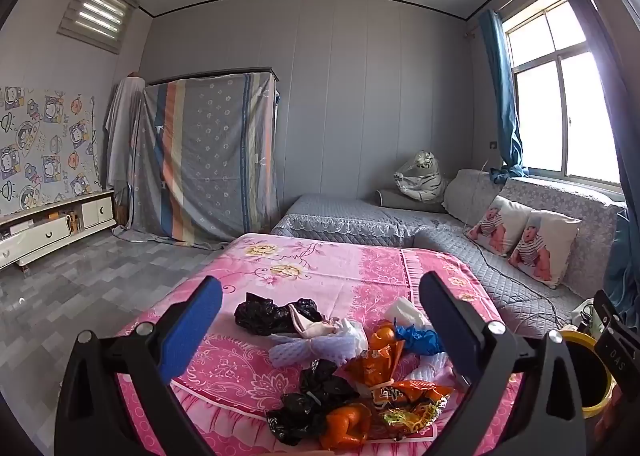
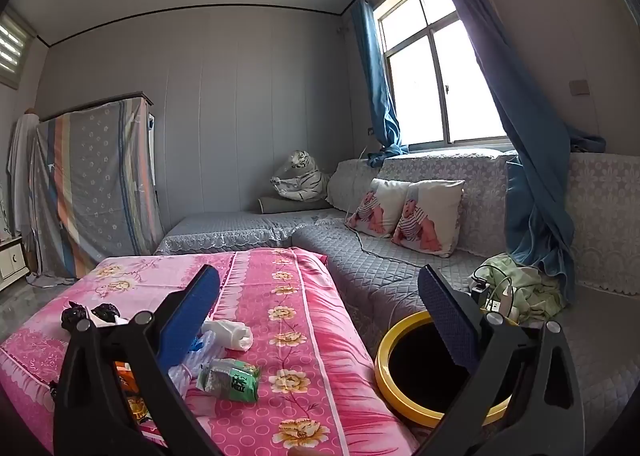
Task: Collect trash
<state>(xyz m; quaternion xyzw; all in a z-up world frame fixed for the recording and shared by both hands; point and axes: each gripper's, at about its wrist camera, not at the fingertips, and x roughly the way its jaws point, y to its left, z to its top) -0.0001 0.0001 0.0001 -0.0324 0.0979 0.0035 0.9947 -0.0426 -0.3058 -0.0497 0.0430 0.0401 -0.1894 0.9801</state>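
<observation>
Trash lies heaped on the pink flowered tablecloth (image 1: 320, 268): black bags (image 1: 272, 314), white foam netting (image 1: 316, 348), a blue glove (image 1: 420, 338), orange snack wrappers (image 1: 404, 396) and orange peel (image 1: 344, 426). My left gripper (image 1: 320, 320) is open above the heap and holds nothing. In the right wrist view a green wrapper (image 2: 230, 380) and a white crumpled wad (image 2: 234, 334) lie on the cloth. My right gripper (image 2: 320, 320) is open and empty, between the table and the yellow-rimmed bin (image 2: 400, 388), whose rim also shows in the left wrist view (image 1: 600, 376).
A grey quilted sofa (image 2: 384, 268) with two baby-print cushions (image 2: 428, 215) runs behind the table and the bin. Green cloth and chargers (image 2: 516, 292) lie on the sofa beside the bin. A white TV cabinet (image 1: 52, 230) stands at the left wall.
</observation>
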